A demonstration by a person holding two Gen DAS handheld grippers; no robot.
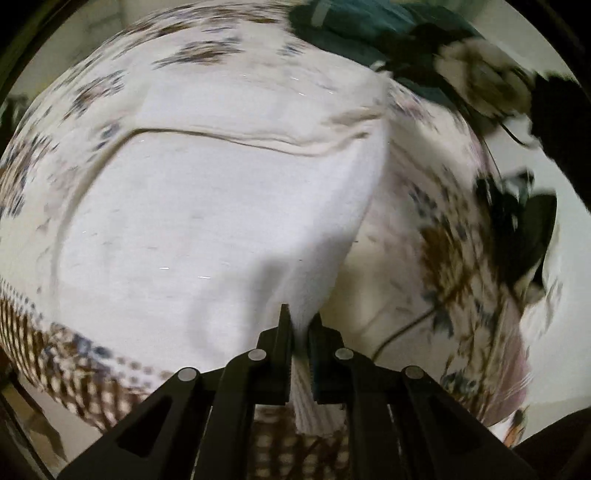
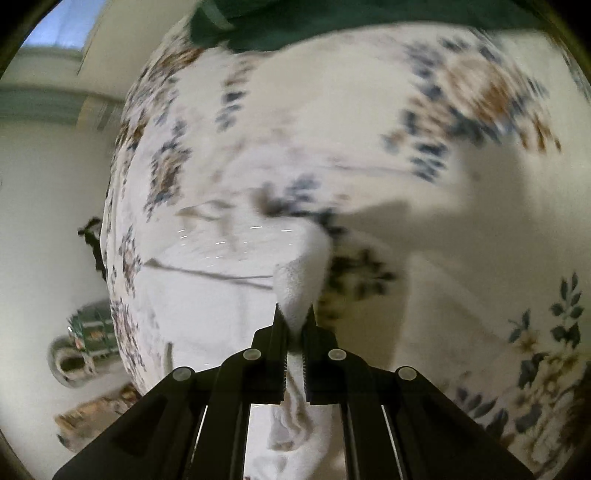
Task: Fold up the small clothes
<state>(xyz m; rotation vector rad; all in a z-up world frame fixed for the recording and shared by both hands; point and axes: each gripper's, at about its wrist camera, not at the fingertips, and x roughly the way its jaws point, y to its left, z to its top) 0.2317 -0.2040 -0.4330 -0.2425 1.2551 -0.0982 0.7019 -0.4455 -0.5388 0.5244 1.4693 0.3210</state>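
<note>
A white garment (image 1: 207,206) lies spread on a floral tablecloth (image 1: 454,236), with a folded seam running across its far part. My left gripper (image 1: 300,321) is shut on the garment's near right edge, which bunches up between the jaws. In the right wrist view my right gripper (image 2: 294,317) is shut on another bunched corner of the white garment (image 2: 221,306), lifted a little off the floral tablecloth (image 2: 461,295). Both views are blurred by motion.
A dark green cloth (image 1: 354,22) lies at the table's far edge and also shows in the right wrist view (image 2: 295,22). Dark objects and cables (image 1: 517,206) sit at the right. The table's left edge (image 2: 110,236) drops to the floor, where a bag (image 2: 85,343) lies.
</note>
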